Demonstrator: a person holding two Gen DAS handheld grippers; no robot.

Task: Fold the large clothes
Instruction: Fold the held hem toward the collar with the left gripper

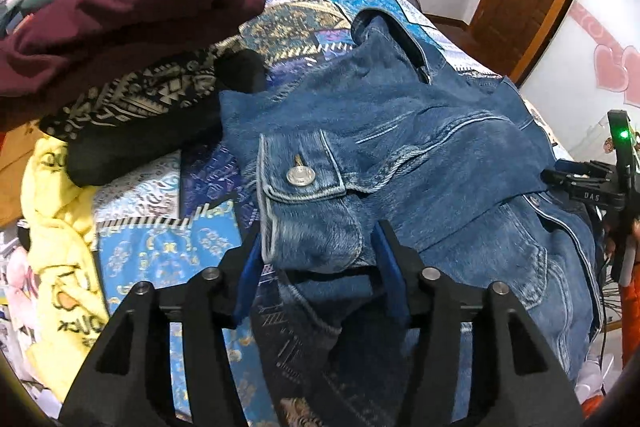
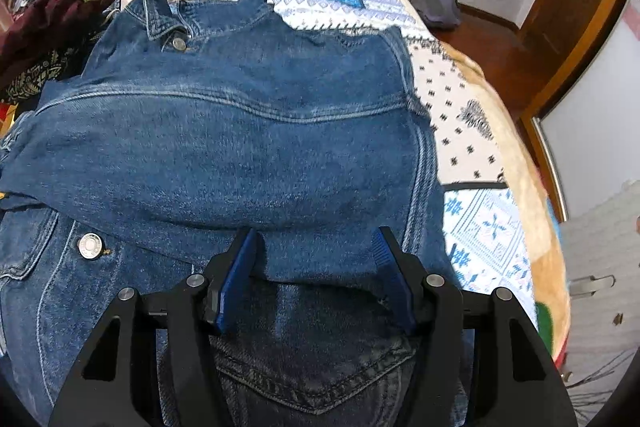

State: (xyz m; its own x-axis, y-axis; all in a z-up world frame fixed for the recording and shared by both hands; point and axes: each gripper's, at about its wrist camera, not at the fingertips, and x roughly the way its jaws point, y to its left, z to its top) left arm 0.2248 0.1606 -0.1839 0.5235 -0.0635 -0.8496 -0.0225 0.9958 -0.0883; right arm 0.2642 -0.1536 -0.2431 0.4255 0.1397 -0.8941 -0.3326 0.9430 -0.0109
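Left gripper [image 1: 320,247]: jaws parted, straddling a buttoned cuff of the denim jacket [image 1: 420,155]; whether the pads press the cloth cannot be determined. Right gripper [image 2: 316,251]: jaws parted over a folded denim edge; grip likewise undetermined. The jacket lies partly folded on the patchwork bedspread [image 2: 480,227], beside a maroon garment [image 1: 120,15] topping a clothes pile. Step in hand, judged: sleeve fold. Next move requires a firm clamp on both edges before carrying them across.

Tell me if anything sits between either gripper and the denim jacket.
Nothing visible does. The denim jacket lies directly under both: its cuff fold sits between the left gripper jaws, and a folded sleeve edge sits between the right gripper jaws. The clothes pile lies off to the side.
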